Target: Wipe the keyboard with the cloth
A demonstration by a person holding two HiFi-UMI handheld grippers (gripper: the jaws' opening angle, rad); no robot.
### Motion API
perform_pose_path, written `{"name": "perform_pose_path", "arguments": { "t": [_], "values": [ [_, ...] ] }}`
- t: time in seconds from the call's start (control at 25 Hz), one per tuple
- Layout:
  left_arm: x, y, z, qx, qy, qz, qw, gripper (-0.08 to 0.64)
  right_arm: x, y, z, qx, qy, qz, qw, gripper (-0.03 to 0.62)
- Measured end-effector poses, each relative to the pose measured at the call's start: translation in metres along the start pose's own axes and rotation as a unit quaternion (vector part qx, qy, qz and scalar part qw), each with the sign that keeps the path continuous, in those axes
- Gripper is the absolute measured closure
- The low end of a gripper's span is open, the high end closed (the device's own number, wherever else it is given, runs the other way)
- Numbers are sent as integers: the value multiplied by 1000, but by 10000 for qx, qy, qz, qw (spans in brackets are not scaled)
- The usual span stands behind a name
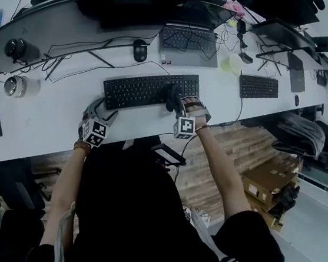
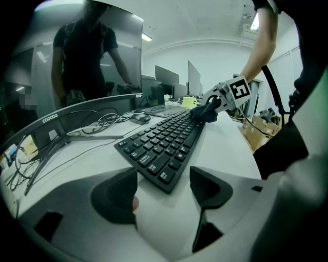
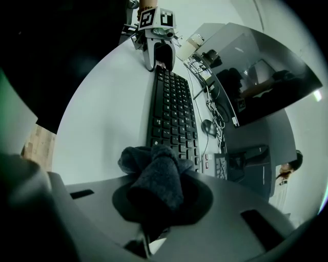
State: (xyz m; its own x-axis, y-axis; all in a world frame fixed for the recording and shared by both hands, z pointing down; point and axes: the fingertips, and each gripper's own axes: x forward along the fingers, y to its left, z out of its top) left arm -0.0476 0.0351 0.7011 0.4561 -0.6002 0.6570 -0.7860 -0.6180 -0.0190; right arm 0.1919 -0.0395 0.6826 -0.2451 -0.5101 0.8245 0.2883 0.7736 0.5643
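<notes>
Well, my right tongs (image 3: 163, 199) were clamped on the bunched cloth (image 3: 156, 176) at the near end of the keyboard (image 3: 171, 110). My left tongs (image 2: 164, 192) gaped empty before its far corner, so a hard stroke could shove it sideways.

bare desk (image 1: 40, 124) lies open before the keyboard (image 1: 151, 90); behind it a mouse (image 1: 140, 50) and cables (image 1: 72, 60) crowd the way.

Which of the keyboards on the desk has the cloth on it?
The central black keyboard in front of the person; the right gripper holds the dark cloth on its right end.
</notes>
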Motion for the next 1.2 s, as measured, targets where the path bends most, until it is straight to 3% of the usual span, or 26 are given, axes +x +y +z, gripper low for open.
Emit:
{"name": "perform_pose_path", "arguments": {
  "t": [0.4, 1.0, 1.2],
  "values": [
    [0, 0, 1, 19, -24, 5, 10000, 245, 5, 6, 42, -245, -488, 146, 9984, 558],
    [0, 0, 1, 45, -46, 11, 10000, 245, 3, 3, 48, -262, -652, 303, 9971, 558],
    [1, -1, 1, 24, -37, -1, 10000, 245, 5, 9, 68, -303, -887, 448, 9946, 558]
  ]
}}
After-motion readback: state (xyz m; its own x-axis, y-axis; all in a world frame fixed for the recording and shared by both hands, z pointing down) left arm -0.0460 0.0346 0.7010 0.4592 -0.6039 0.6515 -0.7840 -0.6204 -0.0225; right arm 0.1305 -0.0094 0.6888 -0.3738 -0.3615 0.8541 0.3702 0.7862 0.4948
